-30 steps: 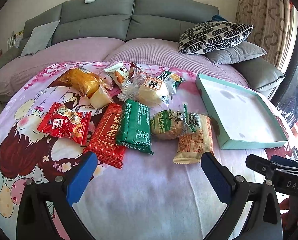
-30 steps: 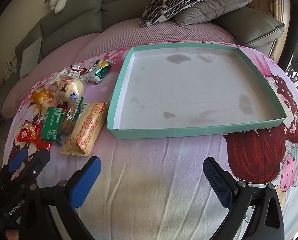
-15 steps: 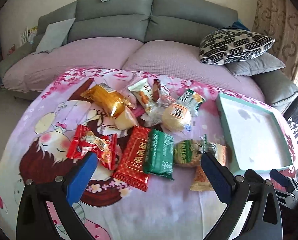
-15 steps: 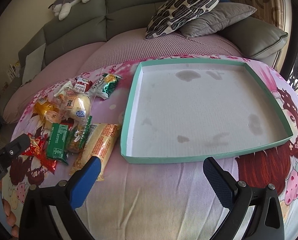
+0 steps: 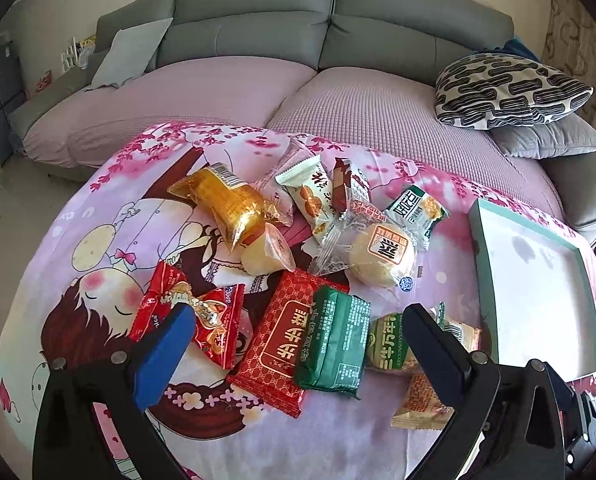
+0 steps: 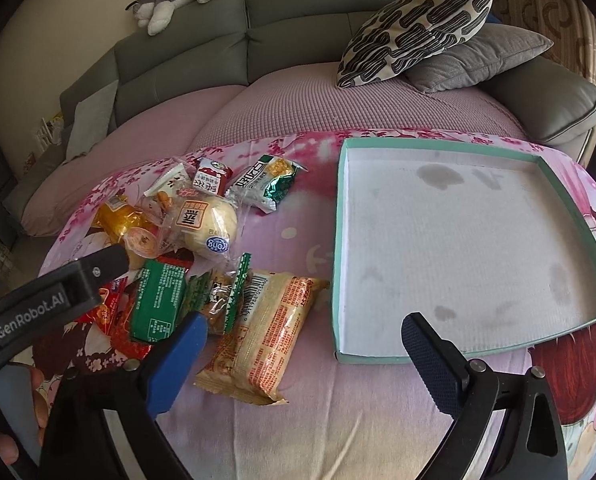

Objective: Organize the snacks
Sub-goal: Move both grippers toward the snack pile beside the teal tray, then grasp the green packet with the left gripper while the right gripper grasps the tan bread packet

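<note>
Several wrapped snacks lie in a heap on the pink cartoon sheet. My left gripper (image 5: pixel 298 354) is open and empty, low over the red patterned pack (image 5: pixel 282 343) and the green pack (image 5: pixel 331 344), with the red crinkly bag (image 5: pixel 190 320) by its left finger. My right gripper (image 6: pixel 303 360) is open and empty above the tan cracker pack (image 6: pixel 268 330), left of the teal tray (image 6: pixel 339 240), which holds nothing. The round bun pack (image 5: pixel 381 254) and the gold pack (image 5: pixel 230 204) lie further back.
A grey sofa with a purple cover (image 5: pixel 226 92) runs behind the sheet. Patterned and grey pillows (image 6: pixel 421 28) sit at the back right. A plush toy (image 6: pixel 170 0) lies on the sofa back. The left gripper's body (image 6: pixel 46 300) shows at the left of the right wrist view.
My left gripper has moved left and closer over the snack heap. My right gripper has shifted left from in front of the tray toward the tan cracker pack. Both stay open.
</note>
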